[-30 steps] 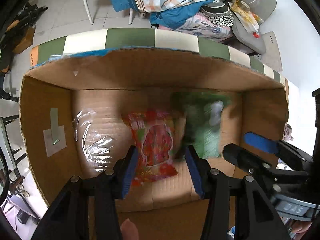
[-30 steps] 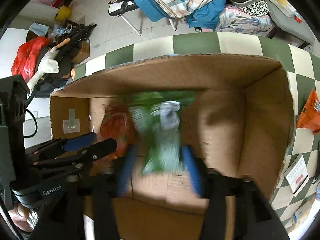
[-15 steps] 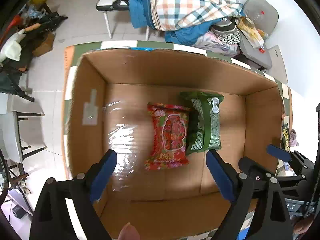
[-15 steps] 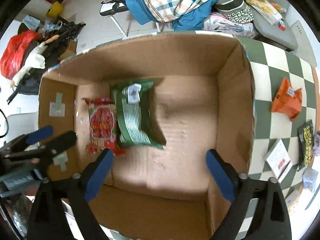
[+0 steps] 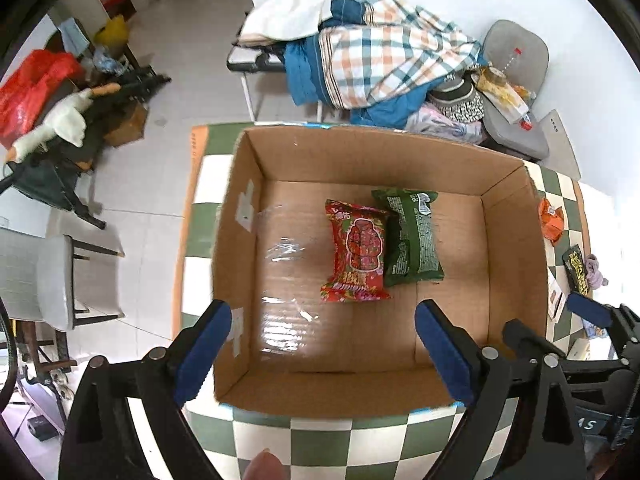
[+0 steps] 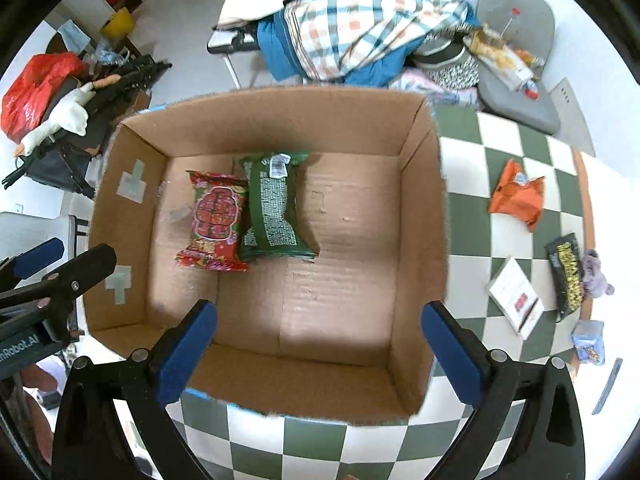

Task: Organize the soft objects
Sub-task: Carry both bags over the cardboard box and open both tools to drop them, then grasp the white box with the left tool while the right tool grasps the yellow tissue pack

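A red snack packet [image 5: 358,252] [image 6: 216,222] and a green snack packet [image 5: 412,236] [image 6: 274,204] lie side by side on the floor of an open cardboard box [image 5: 236,240] [image 6: 420,220]. My left gripper [image 5: 324,350] is open and empty, held above the box's near edge. My right gripper [image 6: 318,354] is open and empty, also above the near edge. An orange packet [image 6: 518,198] [image 5: 552,222], a black and yellow packet [image 6: 568,276] and a small blue packet [image 6: 588,342] lie on the checkered table right of the box.
The box sits on a green and white checkered tablecloth [image 6: 500,152]. A white booklet [image 6: 516,298] and a purple soft item [image 6: 598,276] lie on the right. Chairs piled with clothes [image 5: 384,60] stand behind the table. A white chair [image 5: 36,276] stands left.
Both grippers have let go of their packets, opened wide and pulled up and back out of the box. The red and green packets now lie still on the box floor.
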Motion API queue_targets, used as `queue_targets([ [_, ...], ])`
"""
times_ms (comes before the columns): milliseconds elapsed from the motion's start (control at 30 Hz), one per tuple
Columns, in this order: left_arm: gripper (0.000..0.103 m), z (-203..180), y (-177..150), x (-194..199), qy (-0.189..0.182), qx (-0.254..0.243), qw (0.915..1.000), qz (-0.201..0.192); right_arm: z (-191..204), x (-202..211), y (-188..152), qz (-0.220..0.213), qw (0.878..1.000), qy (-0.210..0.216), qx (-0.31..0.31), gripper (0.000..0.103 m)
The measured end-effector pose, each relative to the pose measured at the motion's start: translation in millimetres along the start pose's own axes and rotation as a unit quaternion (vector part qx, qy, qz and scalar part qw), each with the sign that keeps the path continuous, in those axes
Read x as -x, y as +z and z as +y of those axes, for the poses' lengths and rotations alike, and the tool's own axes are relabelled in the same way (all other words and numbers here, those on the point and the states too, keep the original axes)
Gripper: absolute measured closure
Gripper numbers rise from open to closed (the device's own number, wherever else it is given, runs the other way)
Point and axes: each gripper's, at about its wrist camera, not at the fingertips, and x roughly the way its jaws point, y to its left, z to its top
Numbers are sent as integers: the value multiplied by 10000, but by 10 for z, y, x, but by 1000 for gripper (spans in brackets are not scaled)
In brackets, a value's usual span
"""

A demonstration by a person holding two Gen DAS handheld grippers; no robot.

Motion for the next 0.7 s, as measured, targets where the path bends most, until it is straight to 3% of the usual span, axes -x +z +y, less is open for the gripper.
queue_targets([
  [333,9,-34,-383,611,-146,41,9994,-305,35,672,-513,-468,9987,201,21,0],
  [500,9,-97,-496,829,-145,126,9991,-390,12,929,-723,-606,9969,495,-8,0],
  [700,9,-530,-526,989,-272,-9,9991,-323,-371,1122,-862,-645,9942,832,-229,0],
])
